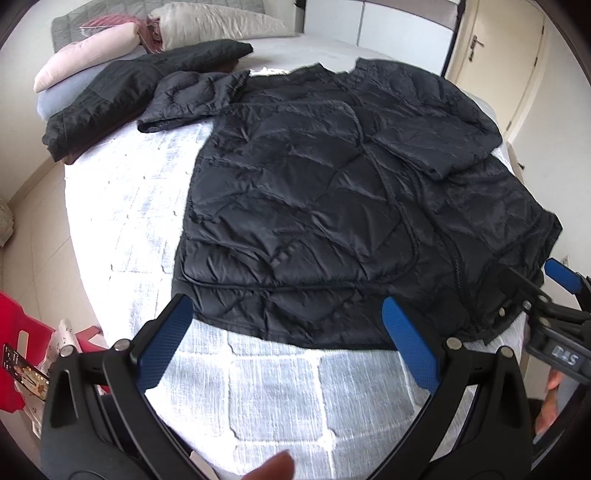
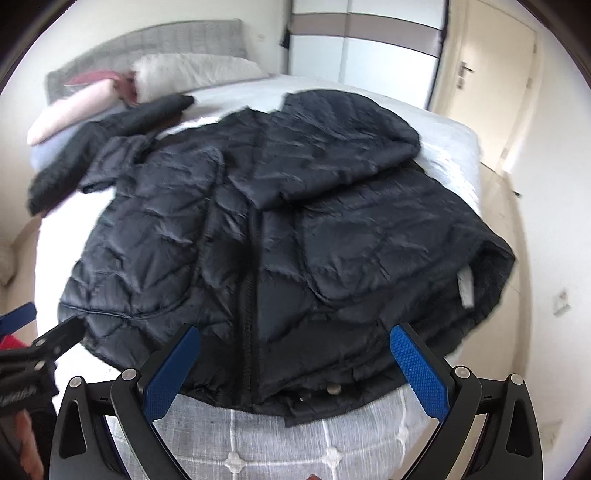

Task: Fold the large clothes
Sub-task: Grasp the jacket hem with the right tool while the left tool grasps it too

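Blue-padded fingers [image 1: 164, 343] of the left gripper [image 1: 291, 343] stand spread wide and grip nothing; they sit over bare quilted bedspread [image 1: 273, 391] at 6 o'clock in the left wrist view, tips level with the hem of the black puffer jacket [image 1: 314, 192]. A fingertip of the person's hand [image 1: 273, 467] shows at the bottom edge.

The right gripper [image 2: 295, 362] is likewise opened wide and empty. In the right wrist view its fingertips overlap the jacket's hem at 6 o'clock; actual contact cannot be told. Metal snaps [image 2: 334, 388] show on the hem between the fingers.

The jacket lies flat, front up, across the middle of the bed, zip [image 2: 251, 266] running from 6 toward 12 o'clock. One sleeve [image 1: 436, 147] is folded in over the chest at 2 o'clock; the other sleeve [image 1: 192, 99] stretches out toward 10 o'clock. A white label [image 2: 466, 286] shows at the side edge at 3 o'clock.

Beyond, at 10 o'clock, a second dark garment [image 1: 122, 96] lies on the bed, touching the outstretched sleeve. Pillows [image 1: 207, 22] are heaped at 11 o'clock. A door [image 1: 495, 59] stands at 1 o'clock. A red object [image 1: 14, 332] sits at 8 o'clock, beside the bed.
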### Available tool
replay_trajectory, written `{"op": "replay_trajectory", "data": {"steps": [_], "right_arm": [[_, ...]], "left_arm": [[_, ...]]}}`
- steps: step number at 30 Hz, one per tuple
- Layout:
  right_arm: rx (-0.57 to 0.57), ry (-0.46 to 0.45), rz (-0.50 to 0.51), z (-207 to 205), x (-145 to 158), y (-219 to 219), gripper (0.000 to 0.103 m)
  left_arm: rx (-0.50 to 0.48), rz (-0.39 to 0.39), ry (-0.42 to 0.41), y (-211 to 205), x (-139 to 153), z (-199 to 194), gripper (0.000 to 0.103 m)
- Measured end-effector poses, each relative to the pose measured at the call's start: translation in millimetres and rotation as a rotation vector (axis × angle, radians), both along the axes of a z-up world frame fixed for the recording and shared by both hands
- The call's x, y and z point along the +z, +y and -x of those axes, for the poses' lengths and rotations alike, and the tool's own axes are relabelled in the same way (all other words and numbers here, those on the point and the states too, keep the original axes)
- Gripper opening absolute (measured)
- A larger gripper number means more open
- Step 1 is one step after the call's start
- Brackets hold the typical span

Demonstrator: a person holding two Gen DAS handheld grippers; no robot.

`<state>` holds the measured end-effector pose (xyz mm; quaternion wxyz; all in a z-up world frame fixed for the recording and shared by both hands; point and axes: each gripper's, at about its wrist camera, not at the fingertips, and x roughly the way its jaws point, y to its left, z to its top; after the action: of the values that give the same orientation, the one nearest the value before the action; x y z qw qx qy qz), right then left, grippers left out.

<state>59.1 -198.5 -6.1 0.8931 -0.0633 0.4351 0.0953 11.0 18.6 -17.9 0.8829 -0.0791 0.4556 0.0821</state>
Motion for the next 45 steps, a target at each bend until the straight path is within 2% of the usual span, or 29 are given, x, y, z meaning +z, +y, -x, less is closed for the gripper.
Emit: {"op": "replay_trajectory", "data": {"steps": [3,7,10,13,15,18,21,22,25,26,28,30,32,33,34,35,36,37,38,39,41,42,45], "right_arm": [[0.040,0.052,-0.083,-11,2,-15,0.103],[-0.043,0.066,-0.190,-29,17,-50,0.103],[-0.079,0.045,-0.205,-39,32,-74,0.103],[-0.132,0.062,-0.202,-58,39,-101,0.103],[-0.193,0.071,-0.183,-70,39,-117,0.103],[-0.294,0.014,-0.208,-85,31,-154,0.103],[-0.360,0.036,-0.342,-96,6,-199,0.103],[-0.369,0.052,-0.374,-100,1,-208,0.103],[-0.389,0.060,-0.480,-113,-10,-236,0.102],[-0.399,0.064,-0.504,-116,-14,-242,0.101],[-0.406,0.093,-0.542,-121,-26,-248,0.099],[-0.419,0.135,-0.566,-125,-39,-251,0.094],[-0.424,0.165,-0.585,-126,-50,-252,0.090],[-0.424,0.179,-0.606,-126,-55,-253,0.086],[-0.422,0.191,-0.629,-126,-59,-254,0.083],[-0.421,0.199,-0.643,-127,-62,-253,0.076],[-0.421,0.208,-0.661,-127,-65,-254,0.066],[-0.419,0.211,-0.664,-127,-66,-253,0.060],[-0.415,0.211,-0.663,-127,-66,-251,0.049],[-0.408,0.203,-0.661,-125,-64,-249,0.036],[-0.387,0.186,-0.656,-121,-56,-243,0.020],[-0.370,0.169,-0.649,-118,-50,-238,0.016],[-0.303,0.118,-0.631,-105,-28,-217,0.013]], "left_arm": [[-0.011,0.033,-0.023,8,-1,-3,0.102],[-0.048,0.013,0.016,21,0,-22,0.102],[-0.028,-0.013,0.041,39,3,-33,0.102],[-0.017,0.003,0.068,62,4,-43,0.102],[-0.015,0.038,0.077,77,2,-51,0.102],[0.008,0.105,0.088,100,-11,-58,0.102],[0.041,0.185,0.107,120,-35,-59,0.099],[0.044,0.218,0.135,123,-42,-59,0.094],[-0.002,0.401,0.198,127,-61,-60,0.086],[-0.016,0.422,0.209,125,-64,-60,0.085],[-0.036,0.401,0.213,118,-66,-59,0.084],[-0.058,0.400,0.211,113,-66,-58,0.079],[-0.068,0.442,0.213,110,-68,-56,0.068],[-0.066,0.448,0.213,110,-69,-56,0.065],[-0.064,0.441,0.209,110,-70,-55,0.058],[-0.063,0.439,0.206,110,-71,-55,0.047],[-0.063,0.448,0.203,110,-71,-54,0.041],[-0.060,0.462,0.198,109,-70,-55,0.031],[-0.057,0.469,0.189,111,-69,-56,0.022],[-0.051,0.461,0.170,110,-65,-54,0.019],[-0.044,0.427,0.123,112,-53,-49,0.015],[-0.037,0.400,0.090,112,-45,-46,0.014],[-0.001,0.322,0.018,125,-29,-39,0.014]]}}
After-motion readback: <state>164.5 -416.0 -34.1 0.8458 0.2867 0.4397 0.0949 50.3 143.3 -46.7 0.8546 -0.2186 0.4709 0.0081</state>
